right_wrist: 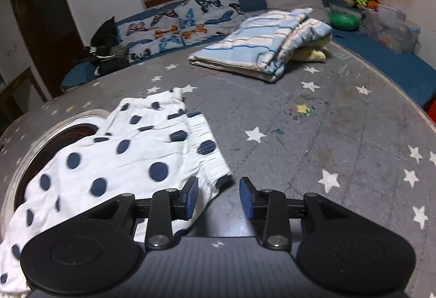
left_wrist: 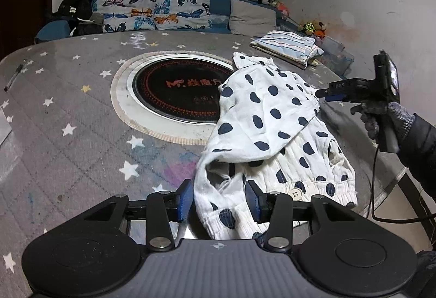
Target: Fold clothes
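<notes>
A white garment with dark blue dots [left_wrist: 267,118] lies crumpled on the grey star-print table [left_wrist: 81,134], partly folded over itself. A white button shows near its ribbed hem. My left gripper [left_wrist: 219,199] is open at the garment's near edge, with cloth lying between its blue pads [left_wrist: 183,201]. A gloved hand holds my right gripper [left_wrist: 325,93] at the garment's right side. In the right wrist view the right gripper [right_wrist: 219,197] is open just off the ribbed edge of the garment [right_wrist: 130,156], its left pad [right_wrist: 192,195] over the cloth and bare table between the pads.
A round black hob [left_wrist: 177,93] is set in the table, partly under the garment. A folded blue-striped cloth [right_wrist: 259,44] lies at the far side. Butterfly cushions [left_wrist: 155,9], a grey cushion [left_wrist: 252,17] and toys line the bench behind. A pen [left_wrist: 15,74] lies far left.
</notes>
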Available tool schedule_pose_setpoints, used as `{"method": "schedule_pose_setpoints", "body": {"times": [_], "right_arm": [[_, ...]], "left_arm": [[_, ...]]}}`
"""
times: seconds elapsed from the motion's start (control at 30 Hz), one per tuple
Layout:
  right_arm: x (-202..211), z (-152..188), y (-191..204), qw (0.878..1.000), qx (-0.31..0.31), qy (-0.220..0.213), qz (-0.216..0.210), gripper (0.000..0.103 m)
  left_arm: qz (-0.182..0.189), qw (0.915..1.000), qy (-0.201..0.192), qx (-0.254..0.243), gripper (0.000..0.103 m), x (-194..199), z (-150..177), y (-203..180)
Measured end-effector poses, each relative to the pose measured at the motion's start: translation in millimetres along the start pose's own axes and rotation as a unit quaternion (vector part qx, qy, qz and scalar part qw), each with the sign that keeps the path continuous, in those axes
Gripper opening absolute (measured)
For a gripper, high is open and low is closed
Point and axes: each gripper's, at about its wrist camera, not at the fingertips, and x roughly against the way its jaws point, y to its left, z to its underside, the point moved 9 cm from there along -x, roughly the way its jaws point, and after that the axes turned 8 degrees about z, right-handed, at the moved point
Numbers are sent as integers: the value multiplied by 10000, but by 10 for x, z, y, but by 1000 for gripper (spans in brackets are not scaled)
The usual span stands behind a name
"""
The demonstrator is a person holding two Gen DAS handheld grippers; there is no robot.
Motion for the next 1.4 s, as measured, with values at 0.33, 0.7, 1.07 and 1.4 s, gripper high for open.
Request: {"method": "schedule_pose_setpoints", "body": {"times": [0.33,0.7,1.07,1.4], "right_arm": [[-16,-147,133,9998,109,-181,-38,14],[703,-1014,1078,9871,908,-1050,-791,7],[880,-1482,2725,9625,1745,-1465,-1476,6],[759,-1439,4066,9431,2237,-1434,-1997,9]], "left_arm": [[-5,9995,86,-317,44,-227,-7,-49],[102,9997,-2,-231,33,-275,41,27],[281,9991,-213,220,17,-167,141,203],[188,9971,-348,652,15,-23,239,456]]}}
